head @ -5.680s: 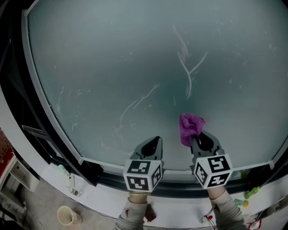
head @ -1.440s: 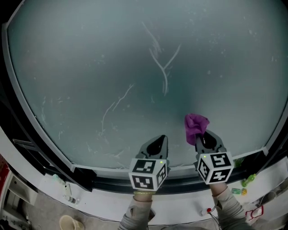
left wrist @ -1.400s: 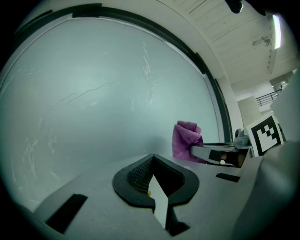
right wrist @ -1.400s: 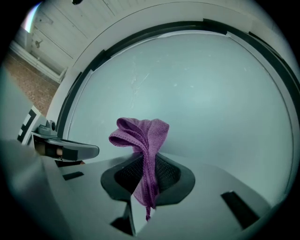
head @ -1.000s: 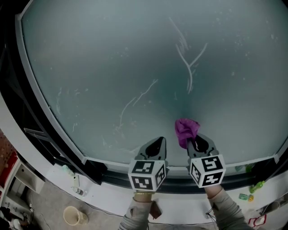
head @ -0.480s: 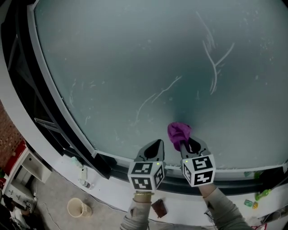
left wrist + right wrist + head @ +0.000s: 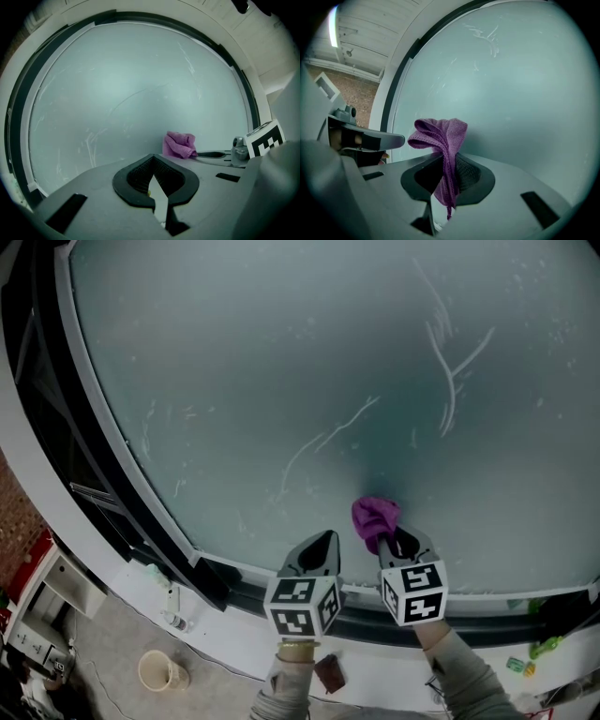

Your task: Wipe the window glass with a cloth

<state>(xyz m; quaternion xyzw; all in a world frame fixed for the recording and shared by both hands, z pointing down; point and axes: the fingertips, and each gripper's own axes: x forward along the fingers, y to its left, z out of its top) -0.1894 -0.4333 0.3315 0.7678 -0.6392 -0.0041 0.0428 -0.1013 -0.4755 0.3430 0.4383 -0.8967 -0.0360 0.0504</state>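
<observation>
Compared with the earlier frames, the right gripper [image 7: 386, 538] had carried the crumpled purple knitted cloth [image 7: 375, 517] leftwards and lower on the large frosted window glass [image 7: 281, 352], out from under the branching white streak [image 7: 448, 362] and closer to the left gripper [image 7: 323, 542]. The cloth sat near the bottom edge of the pane and appeared to rest against it, just above the dark window frame [image 7: 202, 576]. In the right gripper view, the right gripper's [image 7: 446, 171] fingers [image 7: 466, 172] were closed on a hanging fold of the cloth [image 7: 440, 133], with the bunched part standing above them. In the left gripper view, the left gripper [image 7: 151, 161] held nothing, its fingers [image 7: 136, 176] drawn together so the tips met. It hung just beside the right gripper, pointing at the glass. A pale cup [image 7: 155, 671] stood on the floor below.
</observation>
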